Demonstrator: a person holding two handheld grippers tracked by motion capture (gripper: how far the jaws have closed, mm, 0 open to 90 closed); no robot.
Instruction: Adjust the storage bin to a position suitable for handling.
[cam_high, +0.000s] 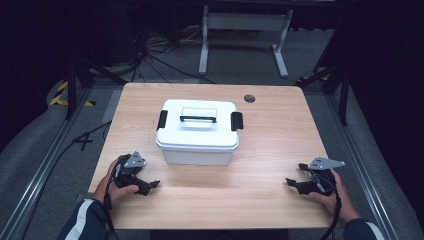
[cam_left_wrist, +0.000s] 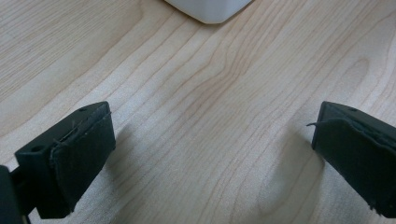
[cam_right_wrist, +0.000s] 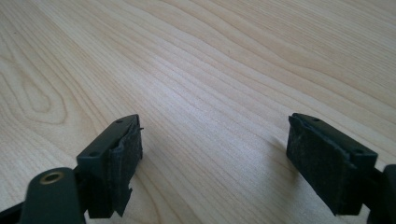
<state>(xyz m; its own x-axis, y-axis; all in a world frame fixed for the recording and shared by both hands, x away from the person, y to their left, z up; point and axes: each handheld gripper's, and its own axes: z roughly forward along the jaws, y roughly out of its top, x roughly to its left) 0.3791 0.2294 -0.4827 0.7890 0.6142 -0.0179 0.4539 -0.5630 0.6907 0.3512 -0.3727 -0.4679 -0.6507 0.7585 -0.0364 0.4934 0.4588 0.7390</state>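
We hold the left gripper (cam_high: 150, 185) low over the near left of the pale wooden table (cam_high: 270, 145), its jaws spread wide with bare wood between them. Our right gripper (cam_high: 292, 184) sits at the near right, jaws likewise spread and pinching nothing. Between and beyond them stands the white plastic storage box (cam_high: 197, 142), lid on, with a black carry handle (cam_high: 198, 119) lying flat on top and a black latch (cam_high: 236, 121) at each end. The box is near the left gripper, well apart from the right.
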